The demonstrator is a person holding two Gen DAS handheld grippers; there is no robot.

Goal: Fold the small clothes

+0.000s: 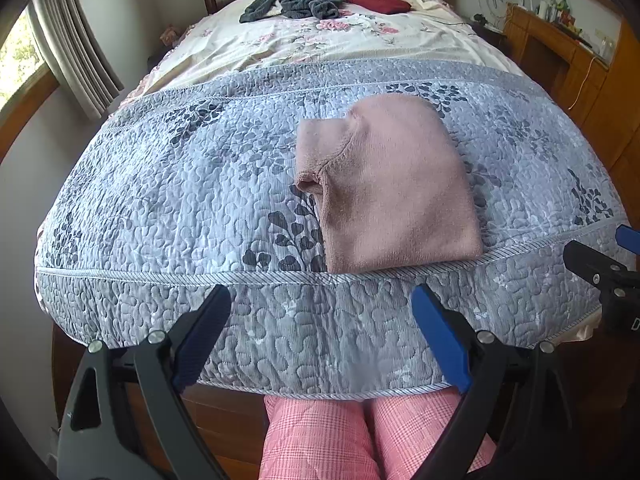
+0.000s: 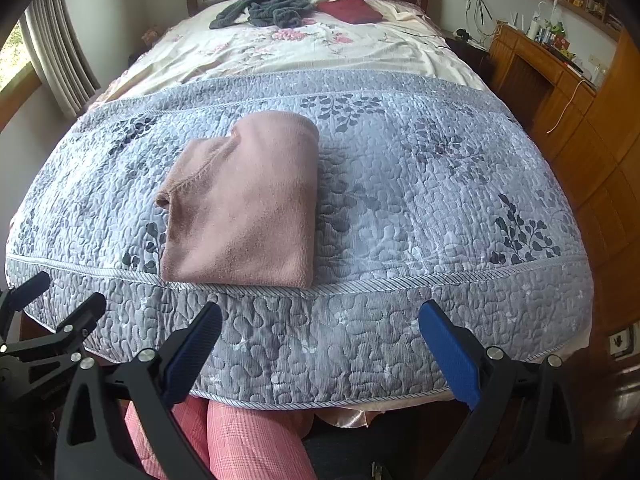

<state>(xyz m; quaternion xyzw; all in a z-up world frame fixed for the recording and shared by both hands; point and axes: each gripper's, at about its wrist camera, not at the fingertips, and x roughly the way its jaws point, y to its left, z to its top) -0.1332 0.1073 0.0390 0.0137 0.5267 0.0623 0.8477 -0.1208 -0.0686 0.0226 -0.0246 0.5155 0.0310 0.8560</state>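
While both the left tongs (image 1: pixel 322 312) and right tongs (image 2: pixel 320 328) hang released off the bed's near edge, the folded pink garment (image 2: pixel 244 200) lies on the quilt (image 2: pixel 420 184) at that edge.

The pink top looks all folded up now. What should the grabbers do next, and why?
Probably move the right gripper toward the far end of the bed for the dark grey garment lying crumpled there. The pink top already lies folded near the quilt edge, and both the right and left gripper are open and empty.
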